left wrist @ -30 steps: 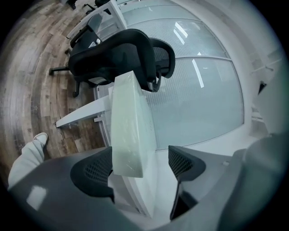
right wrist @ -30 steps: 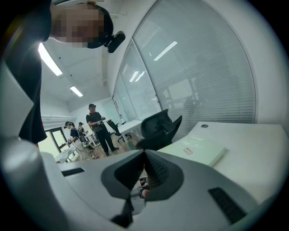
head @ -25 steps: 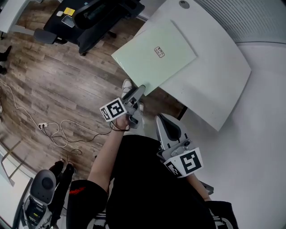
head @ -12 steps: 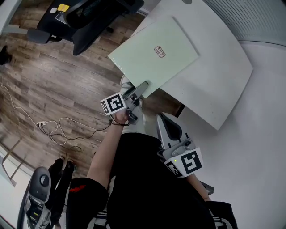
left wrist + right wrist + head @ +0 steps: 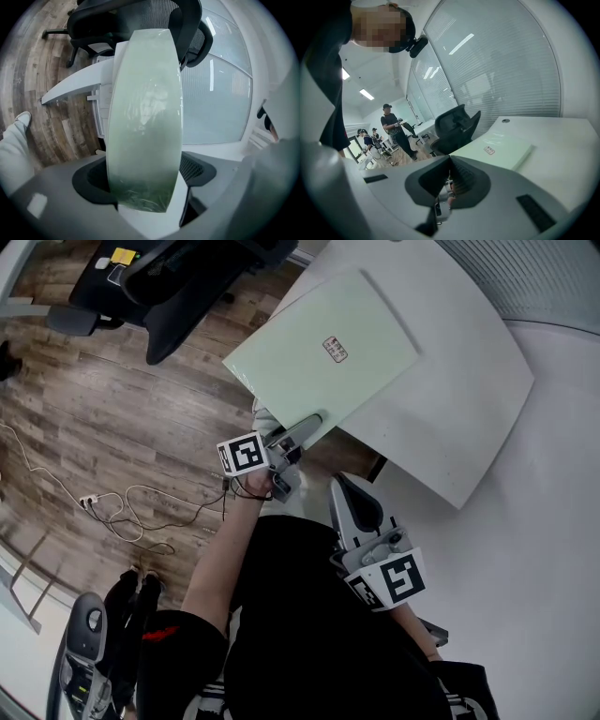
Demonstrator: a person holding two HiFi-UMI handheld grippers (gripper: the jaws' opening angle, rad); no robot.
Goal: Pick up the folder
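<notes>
A pale green folder [image 5: 323, 357] with a small label lies on the white desk [image 5: 450, 381], its near corner hanging over the desk's edge. My left gripper [image 5: 305, 427] is at that overhanging edge, pointing level. In the left gripper view the folder [image 5: 145, 117] runs up from between the wide-spread jaws of the left gripper [image 5: 144, 176], and the pads do not press on it. My right gripper [image 5: 349, 498] hangs lower, close to the person's body and short of the desk, jaws together and empty. The right gripper view shows that gripper [image 5: 450, 161] and, further off, the folder [image 5: 497, 150].
A black office chair [image 5: 187, 277] stands on the wood floor left of the desk. White cables [image 5: 122, 512] trail across the floor. In the right gripper view the chair [image 5: 454, 126] is behind the desk and other people [image 5: 391, 126] stand far back.
My left gripper has slid forward so its jaws now reach around the folder's near edge. The right gripper has hardly shifted.
</notes>
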